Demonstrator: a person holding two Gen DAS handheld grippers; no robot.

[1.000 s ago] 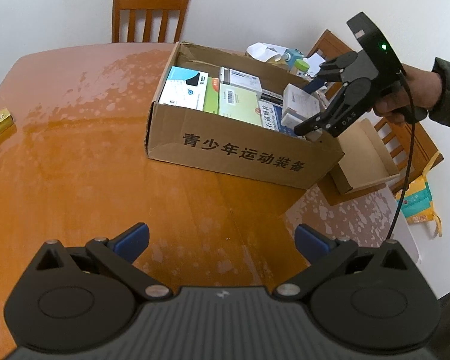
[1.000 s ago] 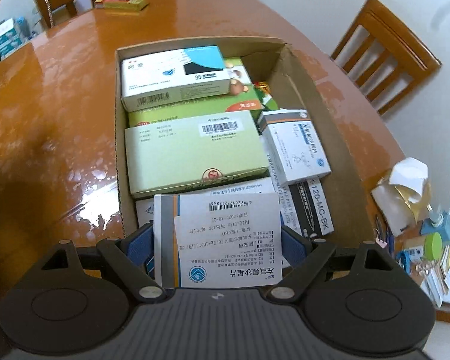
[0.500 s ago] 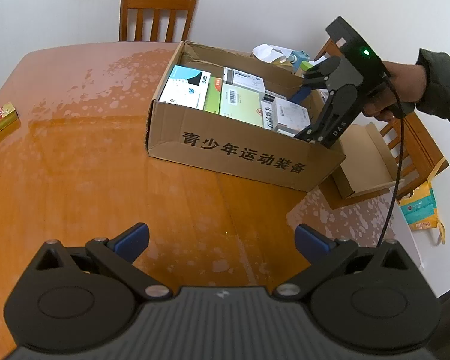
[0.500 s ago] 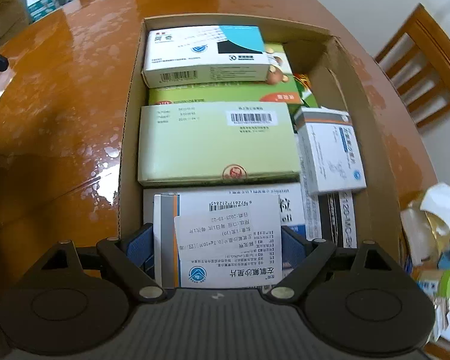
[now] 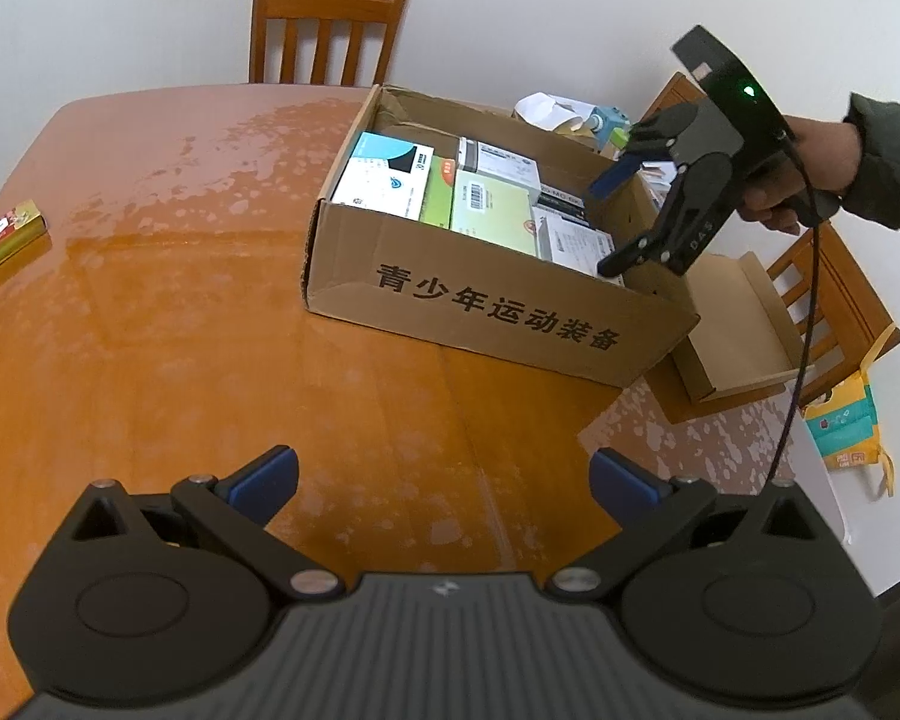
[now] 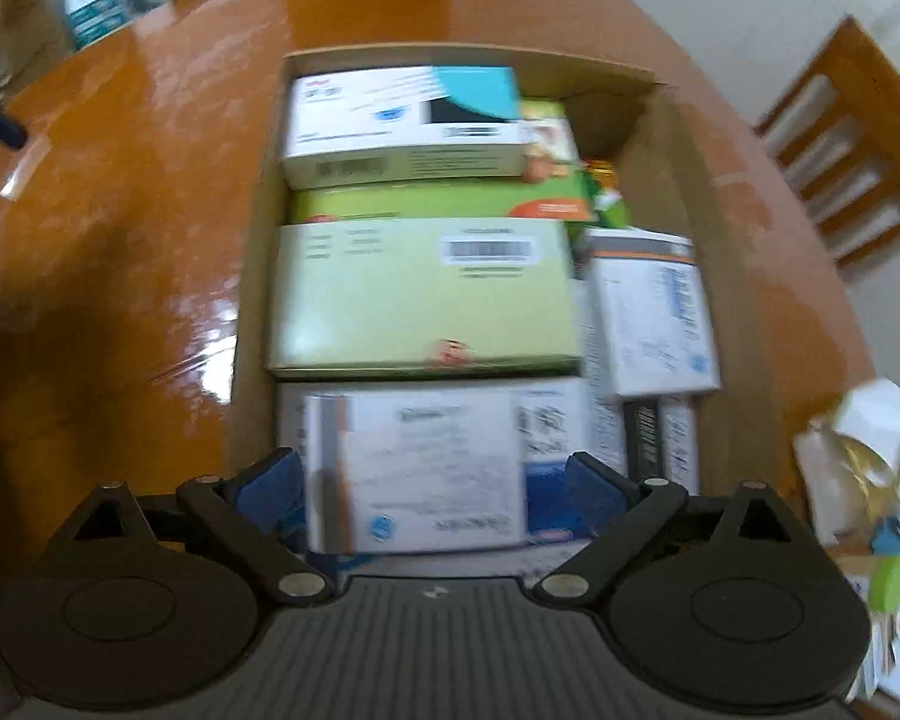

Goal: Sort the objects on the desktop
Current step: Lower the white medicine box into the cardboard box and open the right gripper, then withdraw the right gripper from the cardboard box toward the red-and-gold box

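**Right gripper over the carton, at the point of letting a box go.** My right gripper [image 6: 432, 483] hangs over the near end of the cardboard carton [image 5: 492, 300]. Its jaws are spread, and the blue pads [image 6: 270, 483] stand a little off either side of the white medicine box [image 6: 420, 444]. The wrist view is blurred by motion, so contact on either pad cannot be ruled out. The box appears to lie flat and free on top of the packs beneath it, just in front of the pale green box [image 6: 420, 300] and beside the small white box [image 6: 654, 312] at the right wall. In the left wrist view the same gripper shows its two fingers apart above the carton's right end, with nothing between them.

My left gripper [image 5: 444, 474] is also spread and holds nothing. It hovers over bare table [image 5: 150, 300], well apart from the carton.

To do this step well, I judge the right gripper should rise straight along its fingers with the jaws kept wide, so that neither pad drags the box askew or tips it against its neighbours. The stack is close to the carton's rim, so a sideways exit risks catching the wall.

A red-and-gold packet [image 5: 6, 240] lies at the table's far left edge. It is probably the next thing to sort, and the left gripper is the nearer one.
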